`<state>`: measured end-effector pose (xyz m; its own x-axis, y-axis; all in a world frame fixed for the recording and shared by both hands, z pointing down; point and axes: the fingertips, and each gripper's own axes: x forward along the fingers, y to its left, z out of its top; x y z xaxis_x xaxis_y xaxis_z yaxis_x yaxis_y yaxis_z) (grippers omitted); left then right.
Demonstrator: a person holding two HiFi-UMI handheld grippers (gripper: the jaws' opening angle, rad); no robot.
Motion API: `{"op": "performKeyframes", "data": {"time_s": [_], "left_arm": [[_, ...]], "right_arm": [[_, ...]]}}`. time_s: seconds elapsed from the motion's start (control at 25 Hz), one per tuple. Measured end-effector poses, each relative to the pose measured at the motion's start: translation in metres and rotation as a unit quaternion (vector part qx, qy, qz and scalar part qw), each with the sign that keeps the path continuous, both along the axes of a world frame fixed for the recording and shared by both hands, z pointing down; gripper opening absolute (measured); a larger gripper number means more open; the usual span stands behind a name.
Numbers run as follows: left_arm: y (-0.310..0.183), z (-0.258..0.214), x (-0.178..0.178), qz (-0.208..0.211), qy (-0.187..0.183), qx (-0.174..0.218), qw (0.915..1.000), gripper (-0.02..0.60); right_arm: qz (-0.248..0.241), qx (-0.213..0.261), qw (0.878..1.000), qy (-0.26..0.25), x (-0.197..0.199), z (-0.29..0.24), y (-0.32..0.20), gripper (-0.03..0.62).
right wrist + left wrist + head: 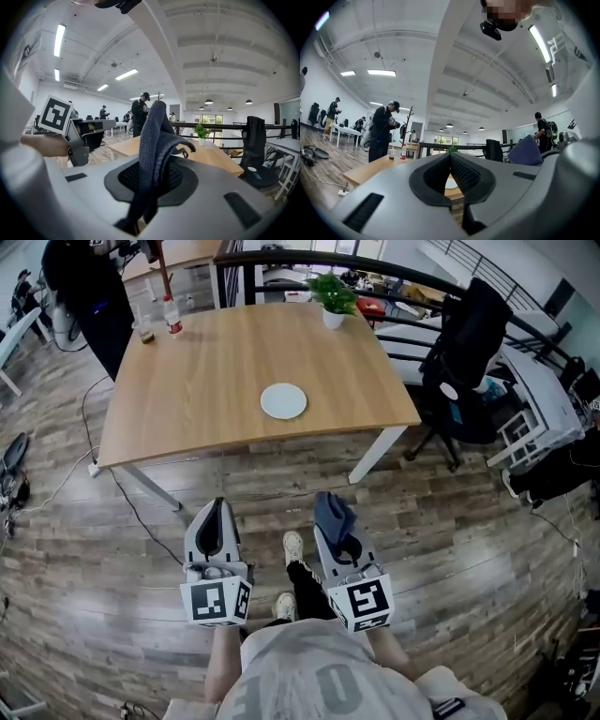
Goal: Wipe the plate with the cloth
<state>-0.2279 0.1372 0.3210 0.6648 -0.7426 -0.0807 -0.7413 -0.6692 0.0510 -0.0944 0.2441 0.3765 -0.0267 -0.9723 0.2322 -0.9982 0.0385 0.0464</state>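
A white round plate (283, 400) lies on the wooden table (206, 381), near its front edge, and shows as a pale sliver (450, 182) behind the left jaws. Both grippers hang over the floor, short of the table. My left gripper (218, 512) is shut with nothing in it (450, 161). My right gripper (336, 532) is shut on a dark blue cloth (333, 515), which stands up folded between its jaws (154, 140). The cloth (527, 151) also shows at the right of the left gripper view.
A potted plant (331, 296) stands at the table's far right; a bottle (172, 315) and a glass (143, 329) stand far left. A black office chair (464, 362) is right of the table. A person (89, 287) stands at its far left corner. Cables (112, 493) cross the floor.
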Motion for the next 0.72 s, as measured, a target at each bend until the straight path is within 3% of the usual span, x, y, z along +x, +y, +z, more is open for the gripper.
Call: {"op": "performKeyframes", "data": {"time_s": [0.24,0.52,0.72], "left_arm": [[-0.054,0.005,0.029,-0.024,-0.01,0.004,0.9997,0.006],[-0.133,-0.036,0.087,-0.047,-0.031,0.058,0.9968,0.006],[-0.152,-0.025,0.125,-0.054,-0.056,0.029,0.9966,0.006]], "right_arm": [[-0.028,0.0,0.999,-0.015,0.031,0.018,-0.066,0.057],[-0.048,0.029,0.998,-0.029,0.095,0.0,-0.141,0.057],[-0.031,0.015,0.993,-0.111,0.151,0.009,-0.163,0.057]]}}
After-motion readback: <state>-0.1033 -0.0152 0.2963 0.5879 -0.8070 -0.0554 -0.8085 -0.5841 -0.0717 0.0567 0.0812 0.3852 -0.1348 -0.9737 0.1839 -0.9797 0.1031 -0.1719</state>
